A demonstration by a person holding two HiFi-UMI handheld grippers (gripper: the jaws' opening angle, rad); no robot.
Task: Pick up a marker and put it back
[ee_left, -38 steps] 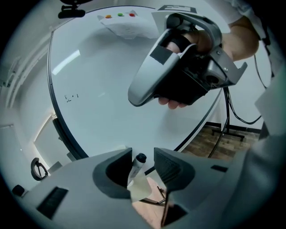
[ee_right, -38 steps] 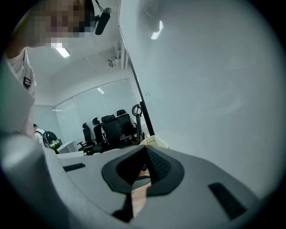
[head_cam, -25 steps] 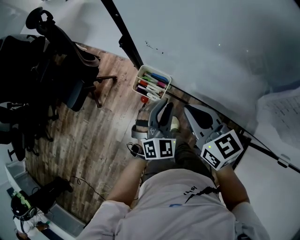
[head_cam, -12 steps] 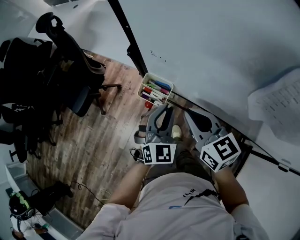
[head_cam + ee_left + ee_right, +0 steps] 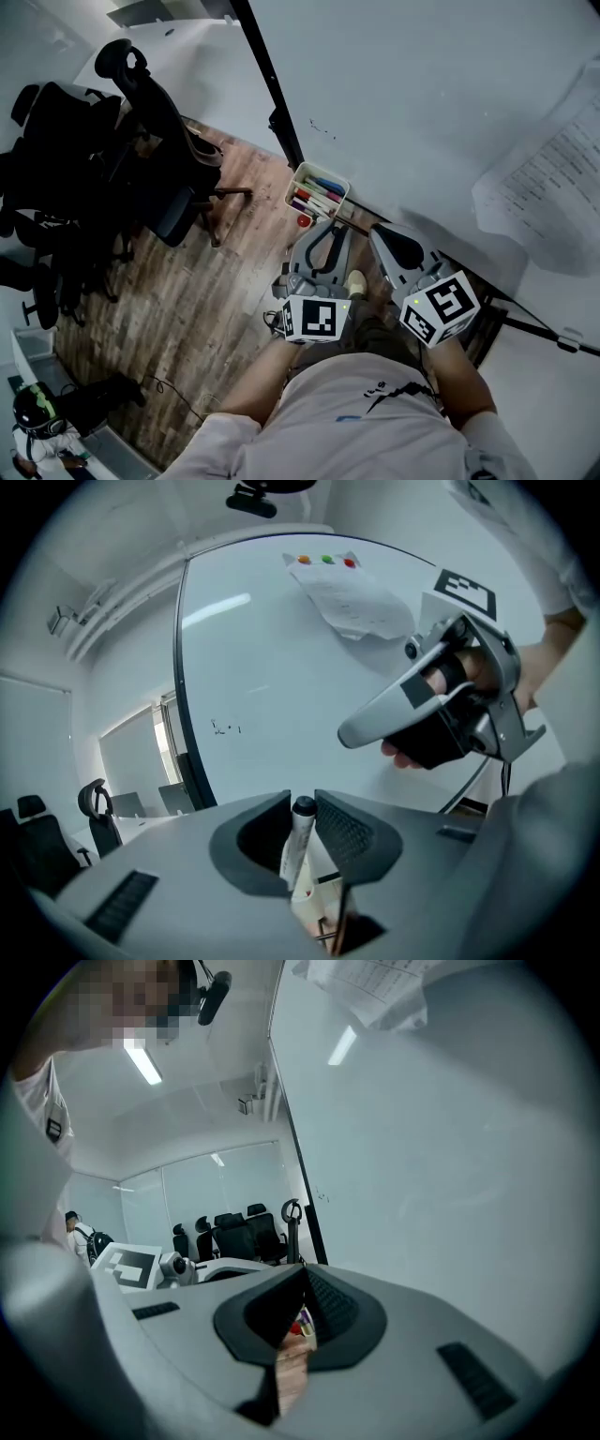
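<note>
Marker [image 5: 299,850] is gripped in my left gripper [image 5: 330,230], cap at the jaw tips. The jaws have just been closing on it. My right gripper [image 5: 301,1274] has its jaws together and holds nothing.
A white basket [image 5: 295,180] of other markers sits just ahead of both grippers, at the lower edge of the whiteboard [image 5: 441,103]. A paper sheet [image 5: 544,187] is on the board to the right, black office chairs [image 5: 141,159] are well off to the left, and a wood-plank floor [image 5: 206,300] is below.

Right hand-held gripper [image 5: 301,1279] front and centre, jaws meeting tip to tip, nothing gripped; a sliver of wooden floor [image 5: 292,1377] peeks through below them; whiteboard [image 5: 450,1147] fills the right side; black office chairs [image 5: 239,1230] far back; left hand-held gripper [image 5: 141,1267] at left.
</note>
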